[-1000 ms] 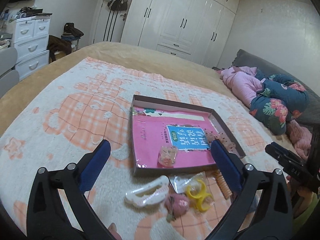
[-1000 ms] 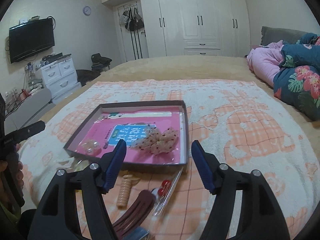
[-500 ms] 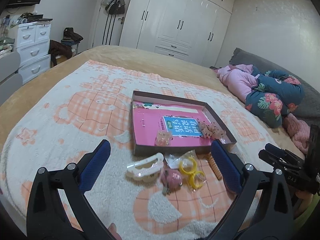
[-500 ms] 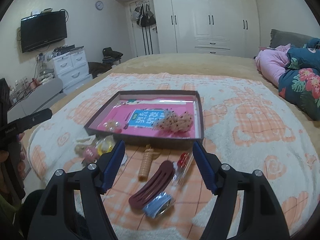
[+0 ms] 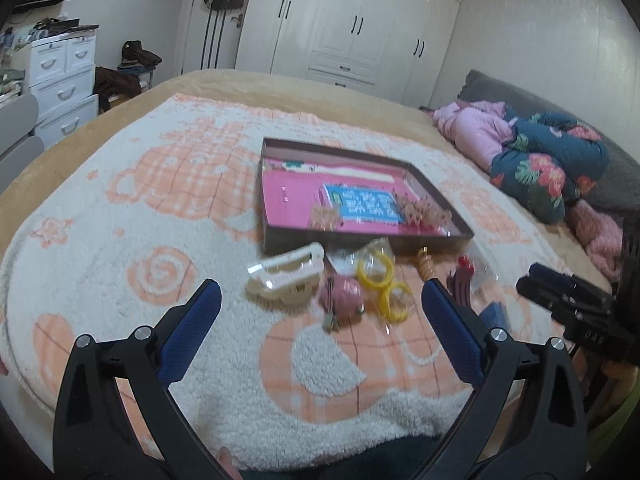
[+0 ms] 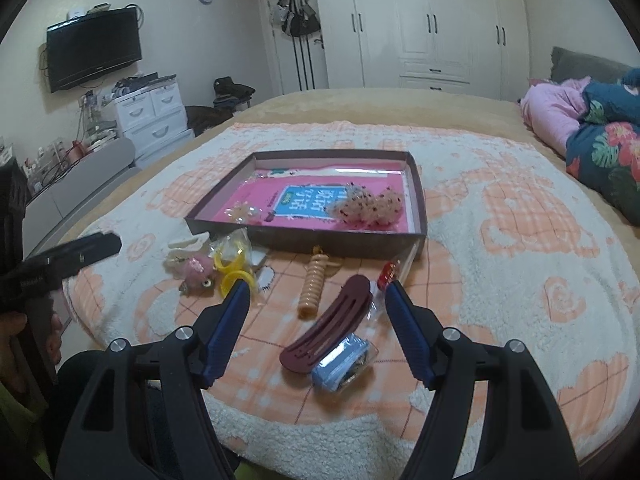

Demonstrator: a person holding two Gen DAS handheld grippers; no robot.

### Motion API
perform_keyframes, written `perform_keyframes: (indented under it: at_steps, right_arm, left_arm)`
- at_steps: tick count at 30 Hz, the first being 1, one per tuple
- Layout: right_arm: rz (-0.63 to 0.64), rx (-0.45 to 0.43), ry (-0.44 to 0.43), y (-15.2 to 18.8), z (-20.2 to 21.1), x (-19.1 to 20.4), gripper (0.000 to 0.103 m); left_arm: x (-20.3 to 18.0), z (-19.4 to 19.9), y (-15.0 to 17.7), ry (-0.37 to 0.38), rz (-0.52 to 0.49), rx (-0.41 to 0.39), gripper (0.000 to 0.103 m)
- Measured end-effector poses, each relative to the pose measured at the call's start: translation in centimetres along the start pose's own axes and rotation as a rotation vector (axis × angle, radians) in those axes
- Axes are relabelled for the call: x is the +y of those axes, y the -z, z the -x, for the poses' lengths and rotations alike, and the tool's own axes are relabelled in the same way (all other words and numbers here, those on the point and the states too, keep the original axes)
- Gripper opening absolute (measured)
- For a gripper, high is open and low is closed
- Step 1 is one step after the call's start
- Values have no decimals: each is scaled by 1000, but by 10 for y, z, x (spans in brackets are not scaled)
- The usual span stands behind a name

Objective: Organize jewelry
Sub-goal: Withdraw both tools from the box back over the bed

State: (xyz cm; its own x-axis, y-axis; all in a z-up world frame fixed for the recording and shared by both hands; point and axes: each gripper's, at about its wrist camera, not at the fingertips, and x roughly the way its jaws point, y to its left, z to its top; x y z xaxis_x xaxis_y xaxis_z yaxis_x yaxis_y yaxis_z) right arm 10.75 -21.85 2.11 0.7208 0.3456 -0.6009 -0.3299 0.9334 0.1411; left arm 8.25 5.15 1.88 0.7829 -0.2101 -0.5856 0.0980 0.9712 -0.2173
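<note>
1. Left wrist view: left gripper (image 5: 320, 300) jaws wide open, empty, above the blanket (image 5: 120, 240) on the bed. White hair claw (image 5: 286, 276), pink ornament (image 5: 344, 292), yellow rings (image 5: 380, 276) lie just before the tray (image 5: 360, 240).
2. Right wrist view: right gripper (image 6: 318, 294) jaws open, empty; maroon clip (image 6: 328, 324) and blue packet (image 6: 340, 362) lie between them, bow (image 6: 368, 208) inside tray.

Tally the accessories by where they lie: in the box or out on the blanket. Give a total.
In the box: 2, a clear clip and a dotted bow
On the blanket: 7, a white claw clip, pink charm, yellow rings, spiral clip, maroon clip, red beads, blue packet
Total: 9
</note>
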Motion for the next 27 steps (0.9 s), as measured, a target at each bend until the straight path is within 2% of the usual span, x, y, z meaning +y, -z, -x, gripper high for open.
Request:
perform_keyframes:
  at_steps: [12,17,19,23,25,27]
  right_arm:
    - [-51,44,58,9,-15,-19,68]
    - [-57,50,59,10,-20,-22,68]
    - [-60,53,60,10,-21,-23,68]
    - [-70,64,69,9,-27,-27,68]
    - [-78,66,72,8,-29,-30,68]
    - [-87,67,74,7,-31,-33,68]
  left_arm:
    - [-14,-35,16,34,-29,91,90]
    - [-19,-52,18,45,-37,132,73]
    - [-20,-61,18,48,-35,152,64]
    - [-16,-78,17,52,-12,192,51]
    - [-13,-85,16,54,4,209,42]
    - [-11,-91,16,52,15,219,38]
